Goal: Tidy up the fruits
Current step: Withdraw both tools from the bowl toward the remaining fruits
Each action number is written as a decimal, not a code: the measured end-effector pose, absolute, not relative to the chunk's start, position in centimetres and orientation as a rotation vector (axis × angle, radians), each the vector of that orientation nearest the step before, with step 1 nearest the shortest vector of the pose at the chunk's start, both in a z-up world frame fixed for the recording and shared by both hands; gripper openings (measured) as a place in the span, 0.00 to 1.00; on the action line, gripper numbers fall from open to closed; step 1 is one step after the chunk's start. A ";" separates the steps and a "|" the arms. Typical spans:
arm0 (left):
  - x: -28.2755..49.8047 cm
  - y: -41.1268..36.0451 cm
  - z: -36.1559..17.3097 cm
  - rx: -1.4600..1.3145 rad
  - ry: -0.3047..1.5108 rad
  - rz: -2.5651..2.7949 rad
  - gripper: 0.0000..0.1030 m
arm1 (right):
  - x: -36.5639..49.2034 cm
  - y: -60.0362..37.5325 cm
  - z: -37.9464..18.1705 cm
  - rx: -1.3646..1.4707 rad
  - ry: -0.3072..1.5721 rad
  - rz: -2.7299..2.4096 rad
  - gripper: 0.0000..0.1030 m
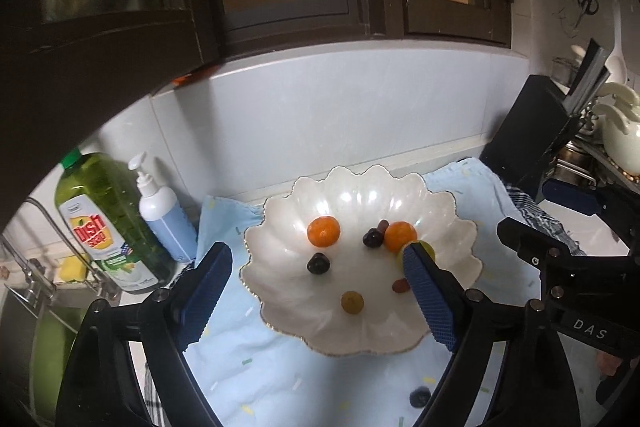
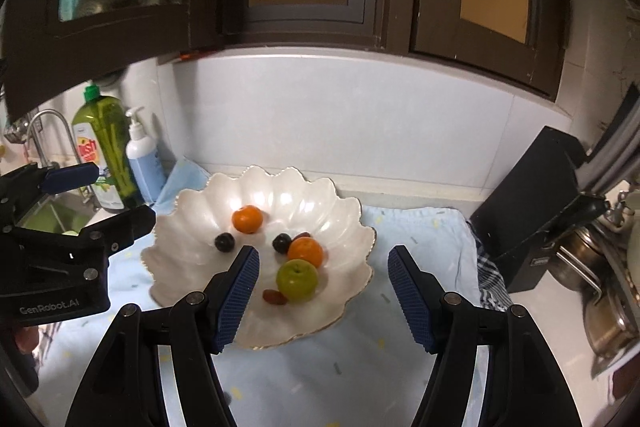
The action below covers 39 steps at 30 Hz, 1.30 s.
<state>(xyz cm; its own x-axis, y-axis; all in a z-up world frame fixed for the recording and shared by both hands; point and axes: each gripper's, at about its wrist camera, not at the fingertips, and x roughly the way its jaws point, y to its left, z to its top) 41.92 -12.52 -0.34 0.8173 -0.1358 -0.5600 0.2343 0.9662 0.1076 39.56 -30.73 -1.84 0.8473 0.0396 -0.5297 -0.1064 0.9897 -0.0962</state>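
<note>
Surface: white kitchen counter, bare at 3 o'clock of the cloth.
Cloth: pale blue speckled cloth spread flat on the counter.
Bowl: white scalloped bowl sits on the cloth, toward its 12 o'clock edge.
Loose fruit: one dark round fruit, possibly a blueberry, lies on the cloth at 5 o'clock of the bowl in the left wrist view.
Checked towel: dark checked towel at 3 o'clock of the cloth, touching its edge.
Black box: black box stands at 2 o'clock of the bowl.
Bottles: green dish soap bottle and white pump bottle side by side at 10 o'clock.
</note>
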 end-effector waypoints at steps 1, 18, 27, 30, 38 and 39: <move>41.3 -12.3 -0.1 0.173 0.577 -0.196 0.86 | 39.0 -30.6 -1.7 -0.123 0.550 0.075 0.66; 35.7 -9.9 1.4 0.181 0.506 -0.275 0.95 | 30.3 -27.7 0.3 -0.117 0.456 -0.019 0.71; 35.1 -8.6 1.5 0.266 0.472 -0.419 0.95 | 26.6 -25.0 0.2 -0.057 0.400 -0.165 0.71; 34.8 -8.1 1.2 0.287 0.457 -0.465 0.94 | 25.6 -24.2 -0.3 -0.031 0.400 -0.205 0.71; 34.2 -7.0 -1.1 0.359 0.445 -0.623 0.88 | 23.5 -21.3 -2.7 -0.005 0.387 -0.344 0.71; 34.1 -6.8 -1.6 0.375 0.442 -0.648 0.88 | 23.3 -20.9 -3.0 -0.006 0.388 -0.360 0.71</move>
<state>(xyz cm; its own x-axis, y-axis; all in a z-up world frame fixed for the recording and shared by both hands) 34.13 -6.84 -1.60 0.7114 -0.4913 -0.5025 0.6469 0.7372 0.1951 23.29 -20.91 -2.97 0.8631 -0.3448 -0.3690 0.3424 0.9366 -0.0744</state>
